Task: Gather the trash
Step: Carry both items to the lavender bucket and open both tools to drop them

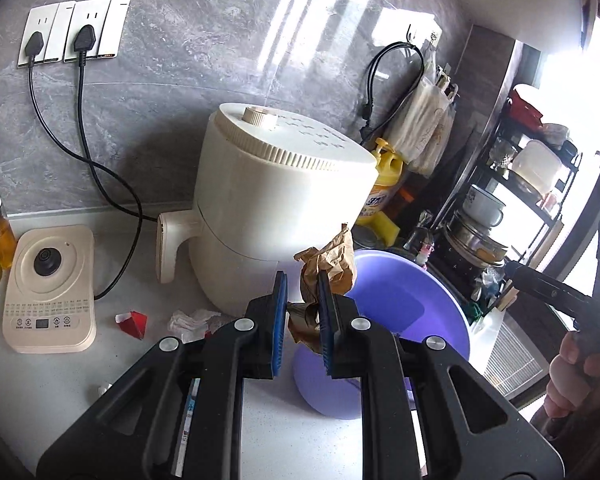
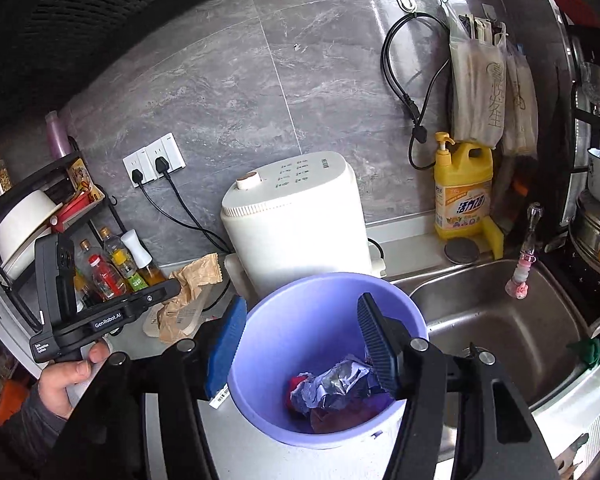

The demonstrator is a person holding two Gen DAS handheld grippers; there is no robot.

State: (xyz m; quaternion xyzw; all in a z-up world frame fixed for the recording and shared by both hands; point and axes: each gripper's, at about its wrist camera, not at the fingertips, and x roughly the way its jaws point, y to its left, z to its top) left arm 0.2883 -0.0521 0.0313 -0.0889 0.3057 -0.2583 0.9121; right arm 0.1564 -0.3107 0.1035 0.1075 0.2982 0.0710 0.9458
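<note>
My left gripper [image 1: 303, 312] is shut on a crumpled brown paper bag [image 1: 332, 264] and holds it above the counter, just left of the purple bucket [image 1: 432, 308]. The bag also shows in the right wrist view [image 2: 192, 296], held up left of the bucket. My right gripper [image 2: 300, 340] is open, its fingers either side of the purple bucket's rim [image 2: 260, 320]. The bucket holds crumpled foil and wrappers [image 2: 336, 388]. On the counter lie a red wrapper scrap [image 1: 134, 322] and a white crumpled tissue [image 1: 190, 320].
A cream air fryer [image 1: 276, 208] stands behind the bucket. A cream kettle base [image 1: 48, 288] sits at left, with bottles beside it. Plugged cables run to wall sockets [image 1: 74, 32]. A steel sink [image 2: 500, 320] lies right of the bucket, yellow detergent [image 2: 462, 192] behind it.
</note>
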